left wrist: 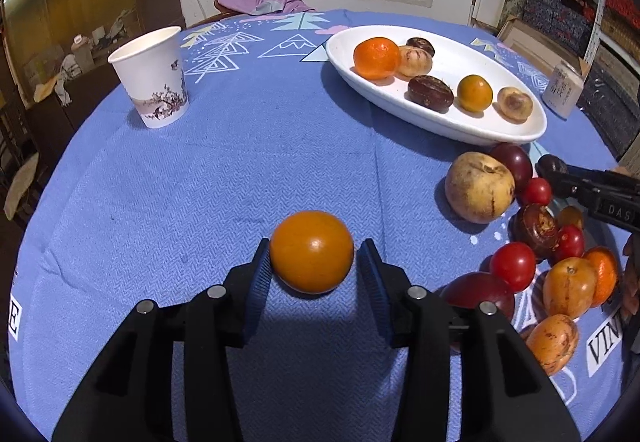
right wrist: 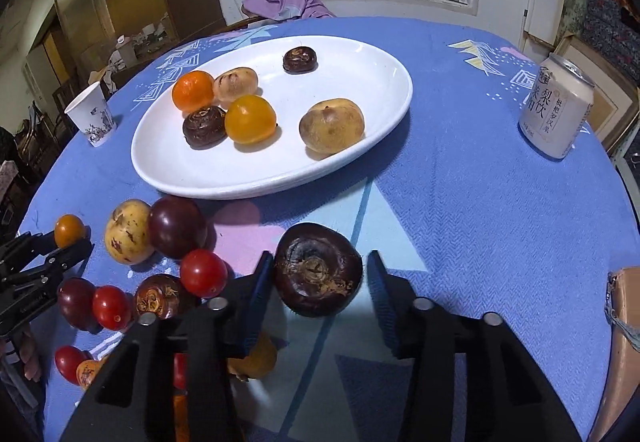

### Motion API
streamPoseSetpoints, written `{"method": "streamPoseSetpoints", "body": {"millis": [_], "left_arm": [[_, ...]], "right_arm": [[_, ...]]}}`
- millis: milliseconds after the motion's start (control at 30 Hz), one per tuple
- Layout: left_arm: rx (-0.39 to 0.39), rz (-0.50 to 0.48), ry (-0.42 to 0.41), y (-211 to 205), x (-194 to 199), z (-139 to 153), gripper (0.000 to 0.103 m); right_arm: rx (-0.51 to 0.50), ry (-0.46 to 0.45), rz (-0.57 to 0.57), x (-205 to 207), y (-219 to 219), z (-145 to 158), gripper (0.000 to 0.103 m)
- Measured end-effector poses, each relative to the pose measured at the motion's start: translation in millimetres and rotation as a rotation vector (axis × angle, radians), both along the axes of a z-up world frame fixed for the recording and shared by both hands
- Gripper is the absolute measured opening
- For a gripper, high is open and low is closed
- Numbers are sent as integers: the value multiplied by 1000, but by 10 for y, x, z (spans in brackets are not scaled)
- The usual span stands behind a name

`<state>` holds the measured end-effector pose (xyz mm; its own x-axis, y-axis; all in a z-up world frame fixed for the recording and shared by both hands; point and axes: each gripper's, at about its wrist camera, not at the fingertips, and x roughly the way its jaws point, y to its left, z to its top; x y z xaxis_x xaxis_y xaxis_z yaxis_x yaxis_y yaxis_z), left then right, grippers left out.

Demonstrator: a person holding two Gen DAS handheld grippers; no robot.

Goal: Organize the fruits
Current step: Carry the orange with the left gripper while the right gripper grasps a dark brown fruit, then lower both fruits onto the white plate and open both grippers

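Left gripper [left wrist: 313, 262] straddles a smooth, glossy orange tomato [left wrist: 311, 251]: its left ribbed blue pad touches the skin, while a thin gap shows at the right pad, so the jaws stand spread just wider than the fruit, which sits on the cloth well short of the white oval plate [left wrist: 492, 130]. Right gripper [right wrist: 318, 278] likewise brackets a dark water chestnut [right wrist: 318, 276], rough and wrinkled with a tan scar on top; whether its pads press the chestnut I cannot tell. That chestnut lies just below the plate's near rim.

On the plate sit six pieces: a dimpled mandarin [right wrist: 193, 90], two dull tan round fruits [right wrist: 331, 126], an orange tomato [right wrist: 250, 119] and two dark chestnuts [right wrist: 205, 127].

Below and left of the plate lies a loose heap: a blotchy yellow-tan fruit [right wrist: 128, 231], a shiny purple-brown one [right wrist: 177, 227], and red cherry tomatoes [right wrist: 203, 273]. Some fruit is hidden behind the right gripper's body.

Right of the plate stands a pale metal can [right wrist: 556, 106] printed with Chinese characters. Left of the plate stands a paper cup [left wrist: 151, 76] with a blossom print. The blue woven tablecloth [left wrist: 240, 170] carries tree and mountain outlines and a cut-off label reading "VIN"; "DAS" shows on the right gripper's side in the left view.
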<state>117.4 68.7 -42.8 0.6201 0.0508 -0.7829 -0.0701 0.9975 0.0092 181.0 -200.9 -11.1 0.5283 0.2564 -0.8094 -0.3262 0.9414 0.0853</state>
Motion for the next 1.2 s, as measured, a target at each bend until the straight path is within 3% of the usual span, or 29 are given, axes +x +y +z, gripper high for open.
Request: {"method": "streamPoseSetpoints", "body": {"millis": [167,400,567,733,833,967,1200], "left_arm": [[-62,12,-16,103,-3,35,39],[-99,8,-76,133,-80,167,38],[-125,-16,-152,44,-80,453,38],[-104,-90,-165,-362,277,689,38],[-84,-125,-166,-607,526,734,38],[-76,-137,-143,-754,783,666,38],[-73,-91,-108,-629,1140,488,39]], "right_arm": [[27,-2,1,-24,-29,8,45],[163,37,-10,-69,-209,54,44],[251,-60,-5,-214,-294,399,44],[302,-106,-1,-87,-276,714,44],[279,-98,0,144,-173,801,44],[259,-72,-6,507,56,731,44],[252,-44,-14,822,296,494,45]]}}
